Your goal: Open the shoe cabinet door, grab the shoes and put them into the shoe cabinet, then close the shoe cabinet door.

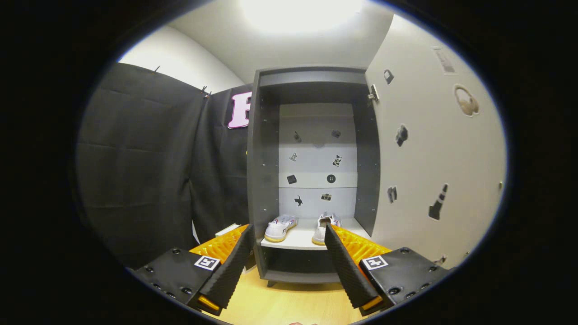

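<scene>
In the gripper view your fingers (286, 257) stand wide apart and hold nothing, aimed straight at the open shoe cabinet (266, 158). Both shoes are already in place on the pale shelf (298, 240), well beyond the fingers: the left shoe (281, 227) angled a little outward, the right shoe (326, 225) partly hidden behind your right finger. They are light low-top sneakers with tan soles, toes toward you, near the shelf's front edge but inside it. What looks left is the closing. The shoe cabinet door (429, 149) hangs swung out on the right, a pale panel dotted with small stickers. To do this well, bring the fingers round to the door's far outer face, near its free edge, and push it leftward in a steady arc, keeping clear of the shoes' toes.
</scene>
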The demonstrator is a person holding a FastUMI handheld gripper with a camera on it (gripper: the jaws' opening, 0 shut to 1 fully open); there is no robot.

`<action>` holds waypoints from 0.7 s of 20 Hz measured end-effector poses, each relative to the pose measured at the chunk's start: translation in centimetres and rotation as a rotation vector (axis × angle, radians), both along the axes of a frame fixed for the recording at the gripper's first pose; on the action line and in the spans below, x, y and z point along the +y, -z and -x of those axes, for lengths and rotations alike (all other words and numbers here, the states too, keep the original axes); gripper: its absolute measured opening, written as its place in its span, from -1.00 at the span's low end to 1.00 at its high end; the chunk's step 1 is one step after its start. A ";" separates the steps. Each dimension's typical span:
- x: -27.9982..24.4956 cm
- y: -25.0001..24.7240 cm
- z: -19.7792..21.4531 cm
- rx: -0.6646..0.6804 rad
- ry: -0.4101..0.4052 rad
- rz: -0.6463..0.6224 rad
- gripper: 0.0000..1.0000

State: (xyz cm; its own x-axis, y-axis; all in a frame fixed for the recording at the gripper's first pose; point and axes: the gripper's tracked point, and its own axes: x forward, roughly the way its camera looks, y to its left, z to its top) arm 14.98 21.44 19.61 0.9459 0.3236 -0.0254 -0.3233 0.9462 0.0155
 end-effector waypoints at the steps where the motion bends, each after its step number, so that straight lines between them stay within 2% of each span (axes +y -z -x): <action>1: -1.1 -0.1 1.4 -0.004 -0.005 0.001 0.96; 4: -5.0 -0.2 4.7 -0.012 -0.002 0.022 0.96; 14: -18.9 0.6 14.5 0.022 -0.117 0.020 0.96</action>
